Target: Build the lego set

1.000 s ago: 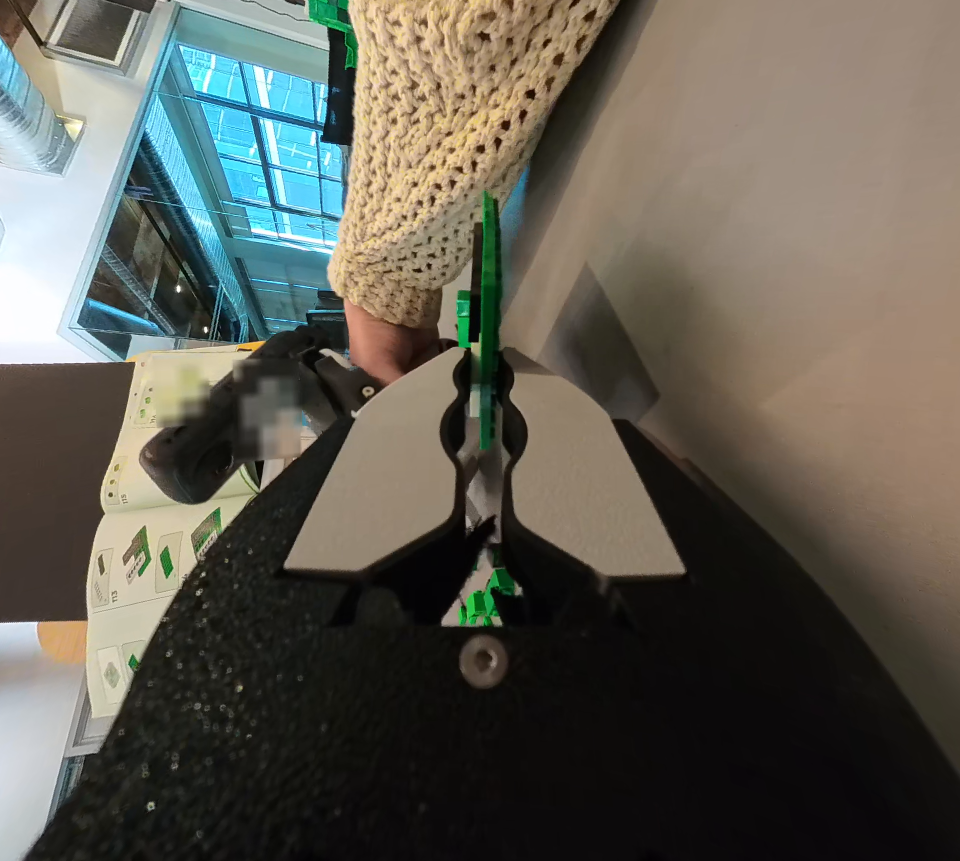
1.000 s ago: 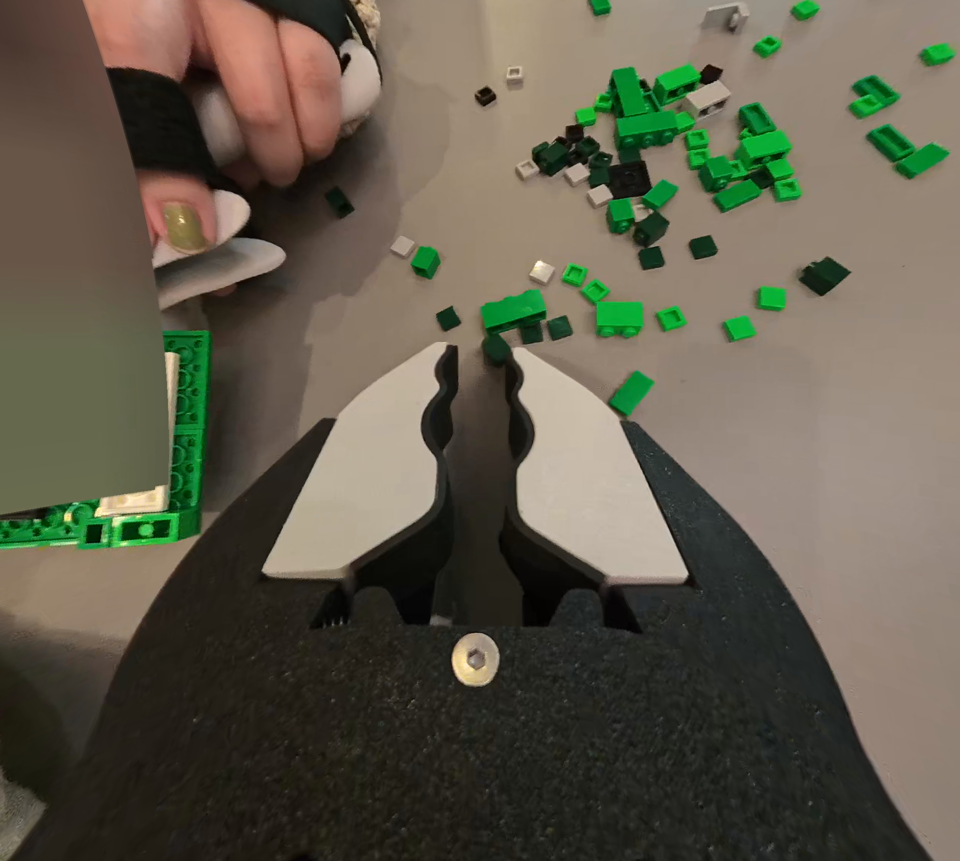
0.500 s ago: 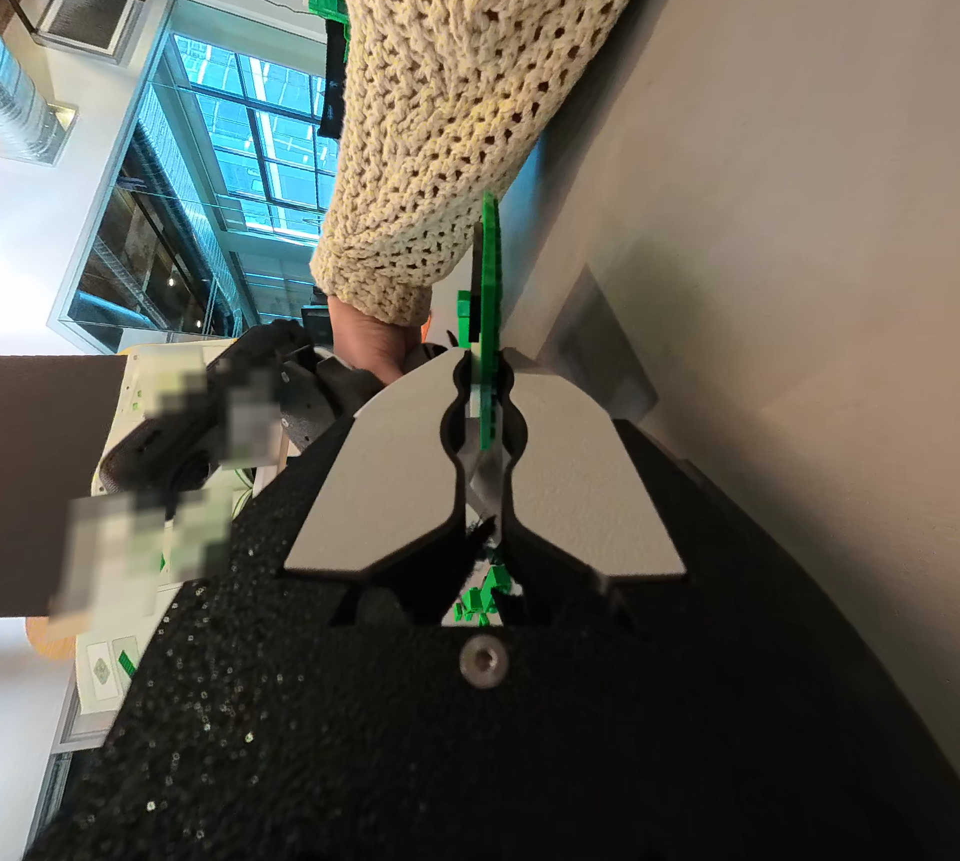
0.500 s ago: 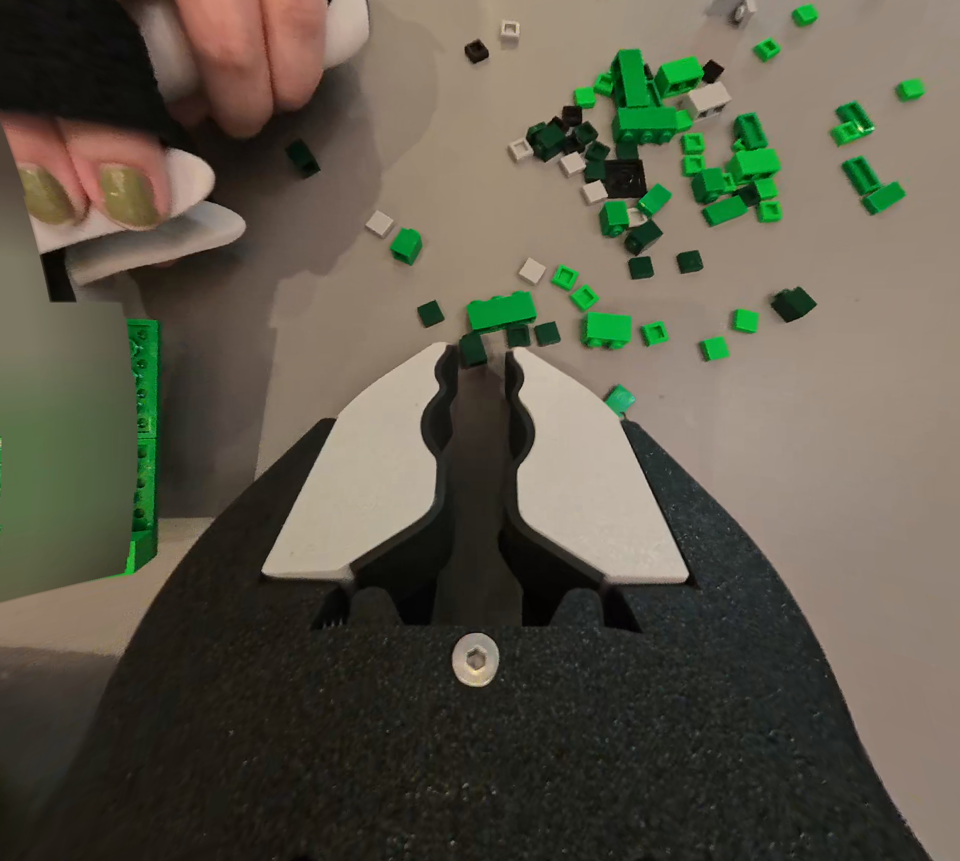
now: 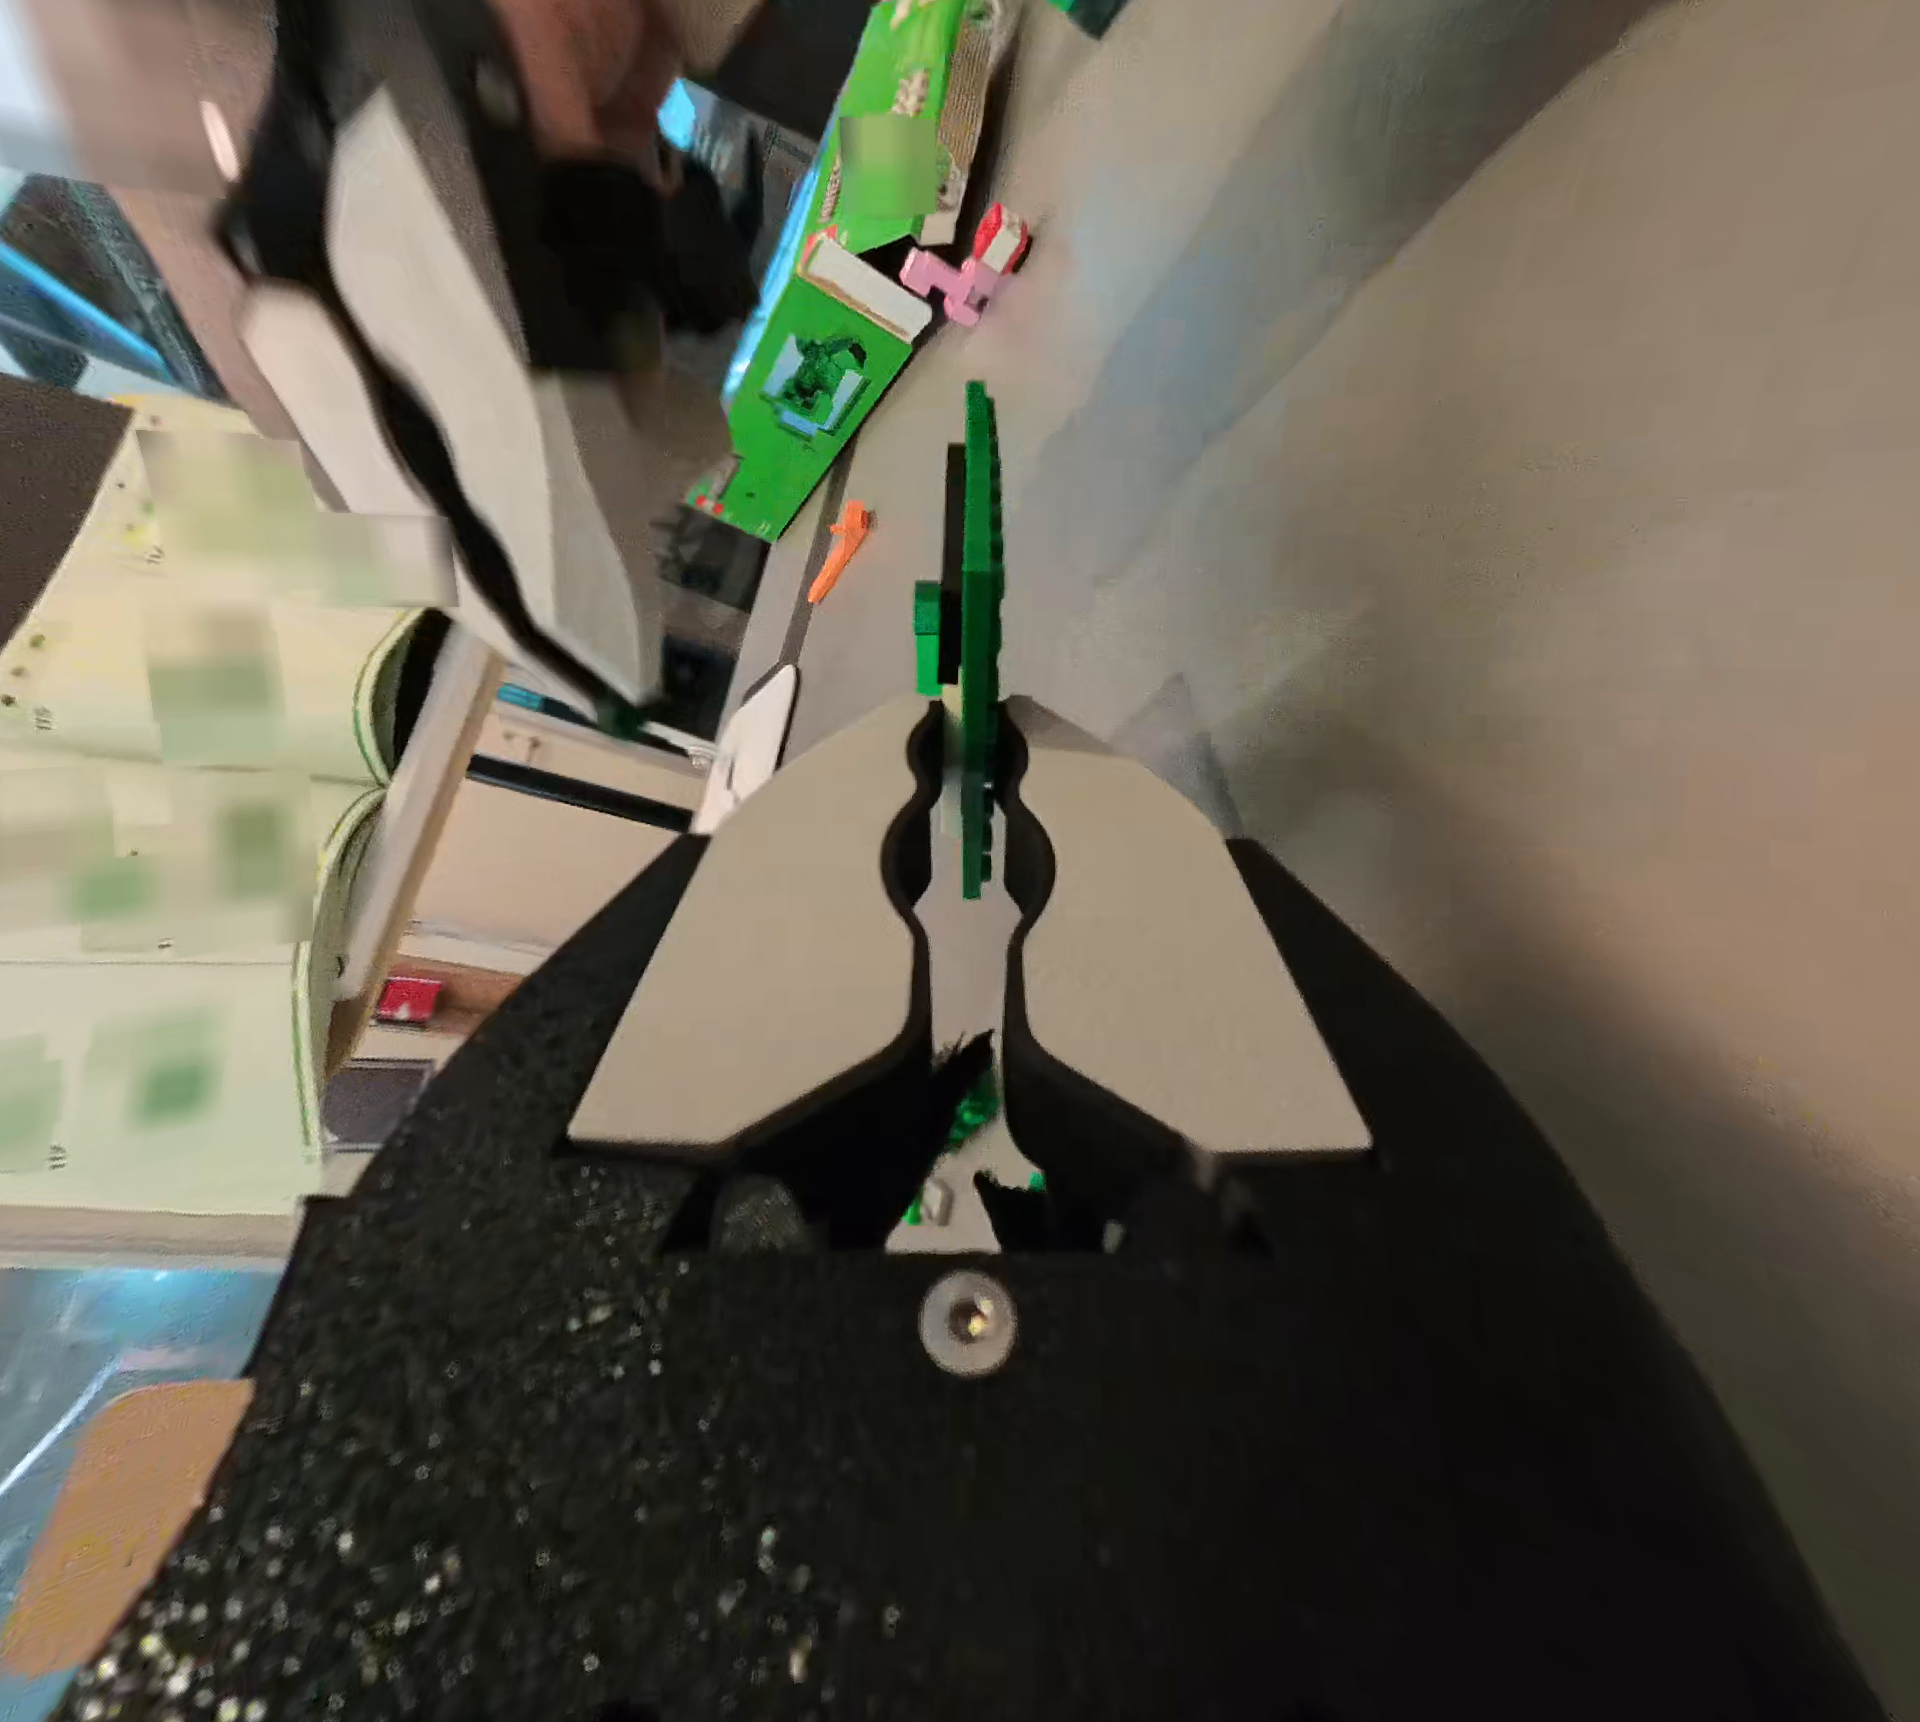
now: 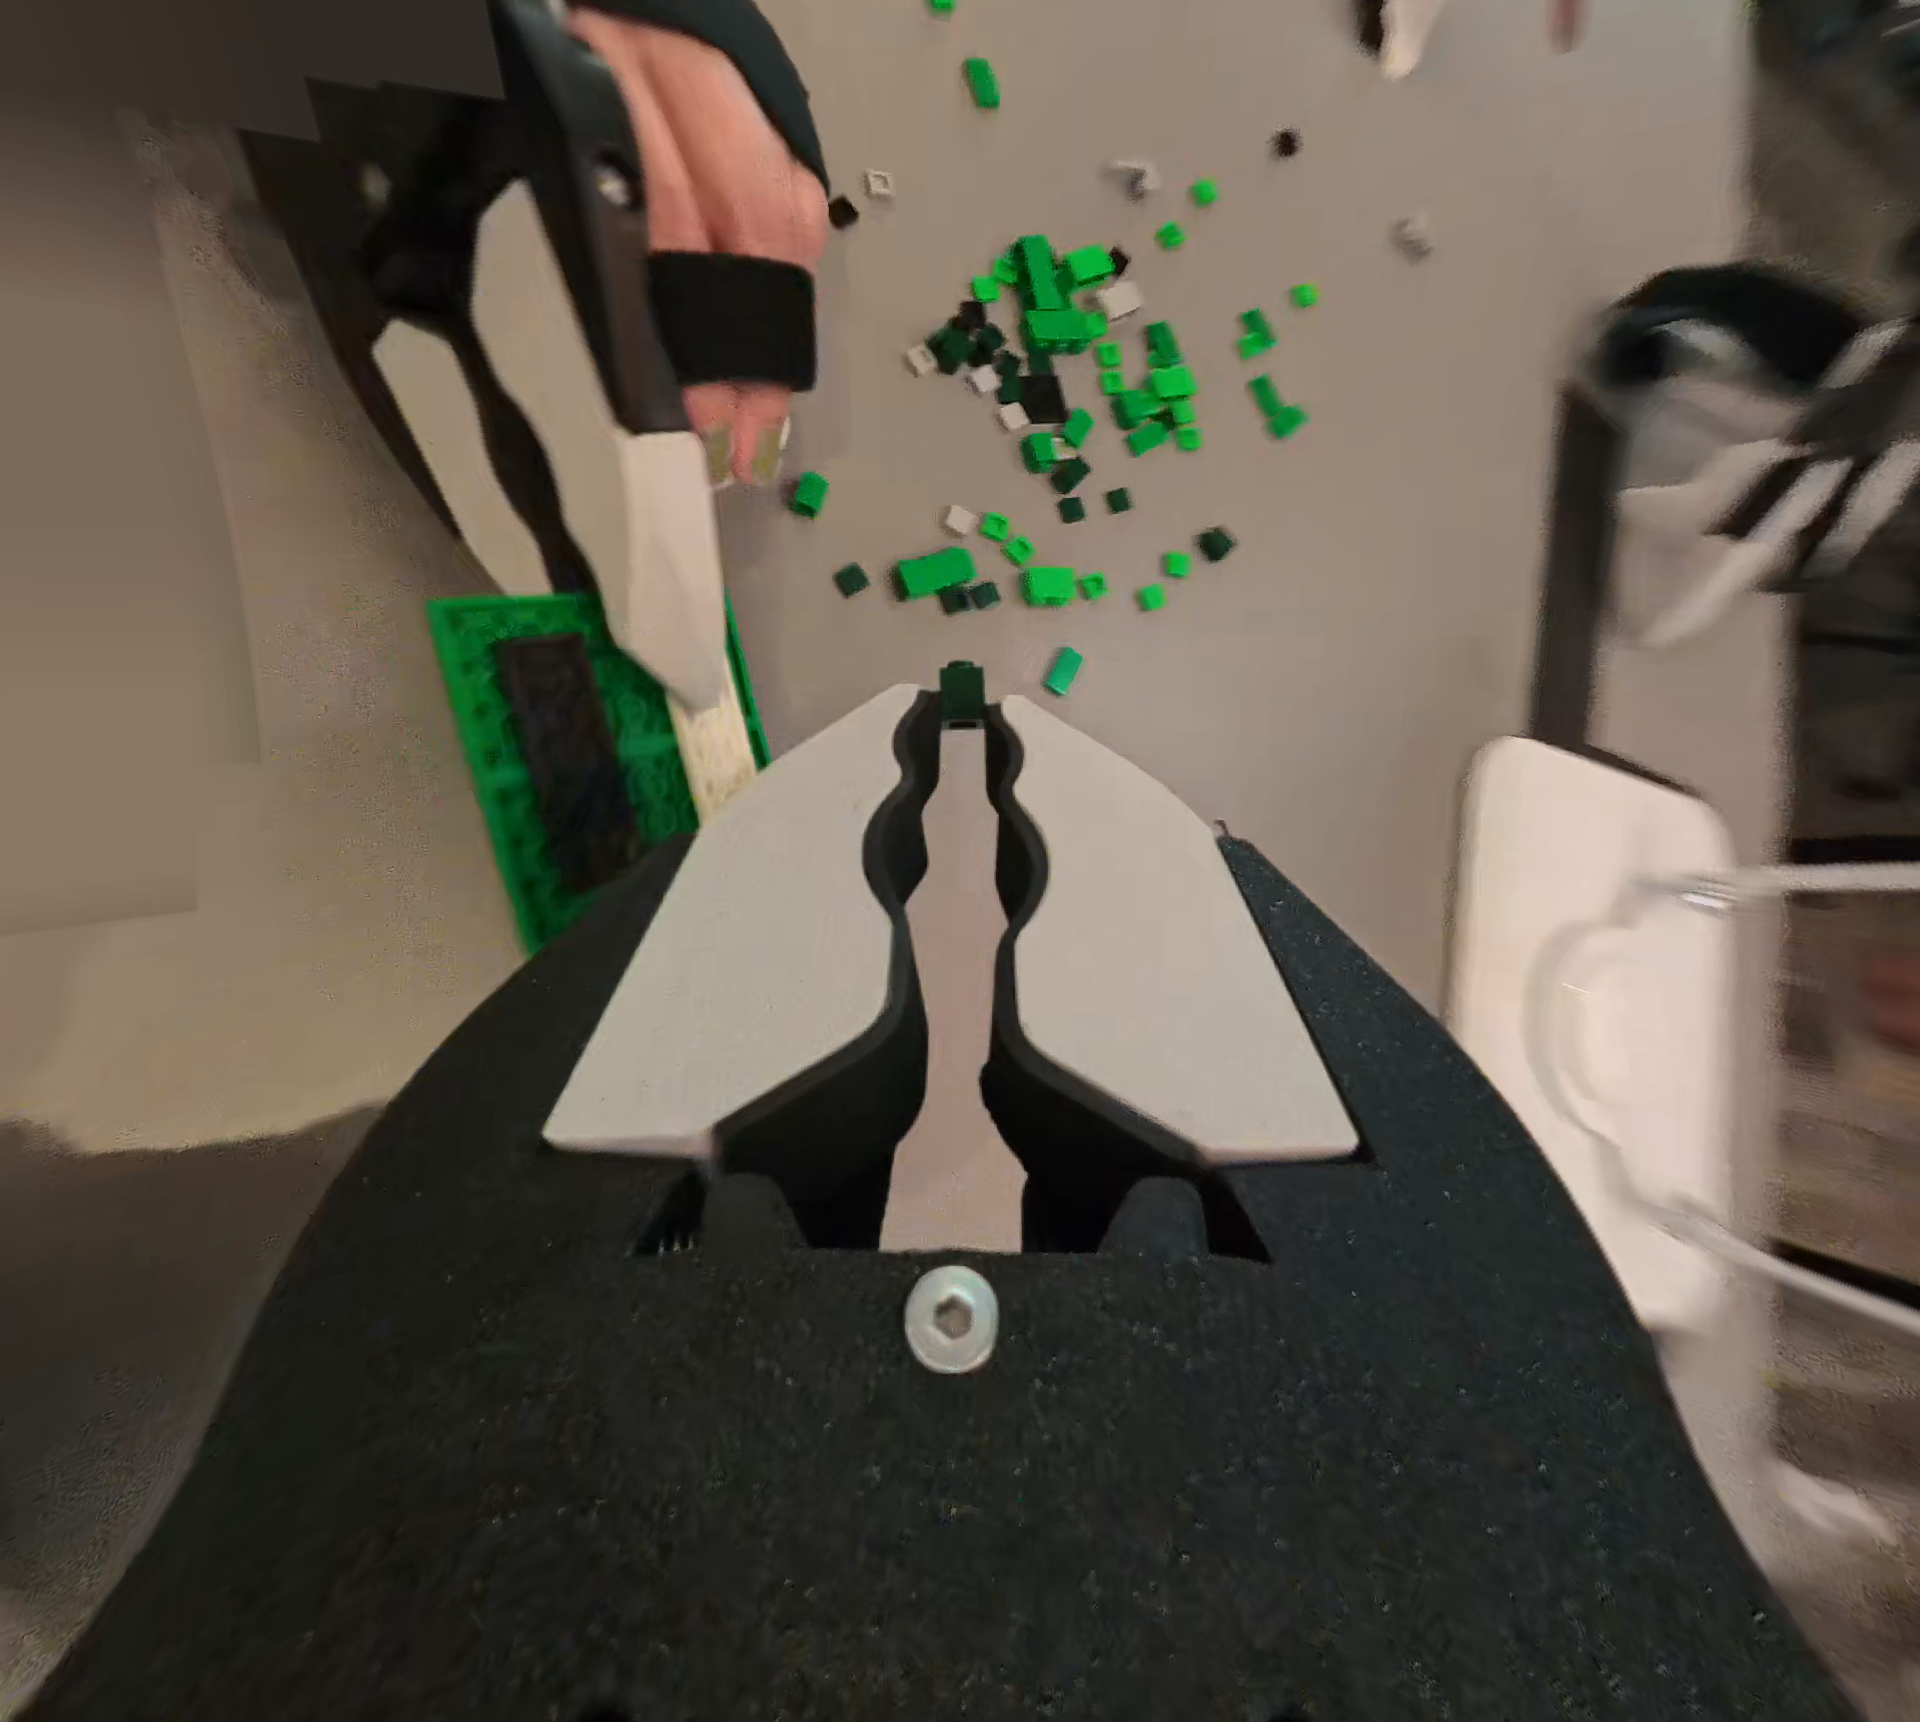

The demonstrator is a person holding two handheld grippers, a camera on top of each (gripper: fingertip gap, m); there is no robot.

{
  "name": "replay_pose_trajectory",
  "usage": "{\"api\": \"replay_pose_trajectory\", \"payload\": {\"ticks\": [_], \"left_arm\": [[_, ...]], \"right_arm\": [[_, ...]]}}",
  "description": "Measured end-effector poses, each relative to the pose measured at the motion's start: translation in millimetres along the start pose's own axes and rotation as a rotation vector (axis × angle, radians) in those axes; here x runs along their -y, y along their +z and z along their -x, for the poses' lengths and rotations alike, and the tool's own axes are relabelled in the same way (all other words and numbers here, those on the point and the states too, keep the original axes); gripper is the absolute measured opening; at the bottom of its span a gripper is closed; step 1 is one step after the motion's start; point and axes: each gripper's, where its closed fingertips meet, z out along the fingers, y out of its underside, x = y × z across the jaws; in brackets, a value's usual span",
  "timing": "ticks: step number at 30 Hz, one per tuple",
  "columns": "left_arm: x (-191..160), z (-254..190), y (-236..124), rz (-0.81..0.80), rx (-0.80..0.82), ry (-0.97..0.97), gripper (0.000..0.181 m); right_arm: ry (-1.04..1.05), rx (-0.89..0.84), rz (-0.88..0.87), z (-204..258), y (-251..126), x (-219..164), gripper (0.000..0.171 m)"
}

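Two matte grey, wavy-edged finger pairs on grainy black bodies: your left hand-held gripper is clamped on the thin studded green baseplate, held edge-on above the smooth grey tabletop. Your right hand-held gripper pinches a small dark green brick at its fingertips. Beyond it, loose green, black and grey bricks lie scattered on the tabletop.
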Motion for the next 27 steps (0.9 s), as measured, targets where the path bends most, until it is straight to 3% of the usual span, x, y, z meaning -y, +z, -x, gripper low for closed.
{"api": "replay_pose_trajectory", "payload": {"ticks": [1, 4, 11, 20, 27], "left_arm": [[0, 1, 0, -0.006, -0.002, -0.012, 0.008], [3, 0, 1, -0.018, -0.001, 0.019, 0.008], [19, -13, -3, -0.065, 0.015, 0.245, 0.008], [31, -19, -9, -0.137, 0.0, 0.292, 0.008], [40, -22, -13, -0.179, 0.017, 0.351, 0.008]], "right_arm": [[-0.068, -0.068, 0.025, 5, -10, 2, 0.008], [-0.31, -0.231, 0.167, 23, -28, -3, 0.007], [-0.804, -0.287, 0.559, 67, -34, -34, 0.008], [-1.346, -0.341, 0.644, 96, -29, -17, 0.008], [-1.56, -0.265, 0.705, 109, -26, -26, 0.007]]}}
